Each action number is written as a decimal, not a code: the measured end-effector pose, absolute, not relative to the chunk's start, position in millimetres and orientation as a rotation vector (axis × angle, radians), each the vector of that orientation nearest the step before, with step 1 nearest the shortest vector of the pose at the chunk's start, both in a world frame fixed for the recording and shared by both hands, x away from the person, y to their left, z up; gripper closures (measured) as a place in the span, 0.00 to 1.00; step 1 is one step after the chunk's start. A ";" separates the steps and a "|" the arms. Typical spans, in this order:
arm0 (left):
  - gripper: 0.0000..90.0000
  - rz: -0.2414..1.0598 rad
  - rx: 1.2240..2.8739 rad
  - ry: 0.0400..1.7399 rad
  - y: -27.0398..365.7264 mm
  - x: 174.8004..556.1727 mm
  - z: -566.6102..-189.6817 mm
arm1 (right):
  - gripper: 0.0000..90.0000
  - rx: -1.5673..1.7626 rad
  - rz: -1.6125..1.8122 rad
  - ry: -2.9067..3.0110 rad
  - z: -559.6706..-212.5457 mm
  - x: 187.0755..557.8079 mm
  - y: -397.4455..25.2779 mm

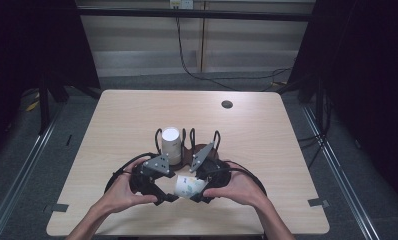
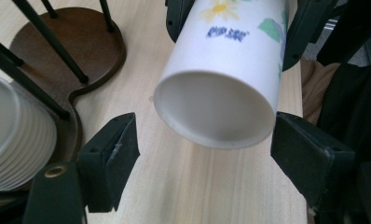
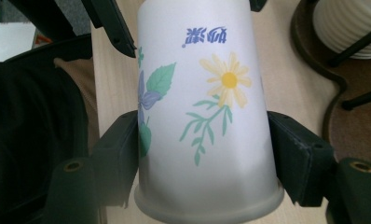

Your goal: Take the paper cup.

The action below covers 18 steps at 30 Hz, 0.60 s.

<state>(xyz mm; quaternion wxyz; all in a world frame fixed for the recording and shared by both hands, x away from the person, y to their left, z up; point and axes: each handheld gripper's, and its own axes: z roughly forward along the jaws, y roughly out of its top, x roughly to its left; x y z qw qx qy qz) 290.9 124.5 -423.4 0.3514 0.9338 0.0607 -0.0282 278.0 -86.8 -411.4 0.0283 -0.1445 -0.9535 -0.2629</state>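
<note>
My right gripper (image 3: 207,163) grasps a flowered paper cup (image 3: 204,107) sideways over the counter (image 1: 257,135) — left gripper (image 2: 202,154) released around its mouth — handover next, I judge.

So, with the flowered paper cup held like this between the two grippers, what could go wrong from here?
1. The right gripper clamps the thin paper cup near its base; a harder squeeze could dent the wall.
2. The left gripper is open around the cup's rim; if it closes there, the open mouth may crush.
3. The dark wooden rack with the white ribbed cup stack stands close by; a wide swing could knock it.
</note>
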 end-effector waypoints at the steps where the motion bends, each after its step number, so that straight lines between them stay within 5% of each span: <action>1: 0.26 -0.081 2.421 0.149 123.9 290.6 -423.9 | 0.33 -0.440 -0.803 -2.948 -412.3 277.7 -85.6; 18: 0.26 -0.093 2.435 0.106 118.1 287.4 -425.6 | 0.34 -0.386 -0.812 -2.936 -416.1 275.7 -76.7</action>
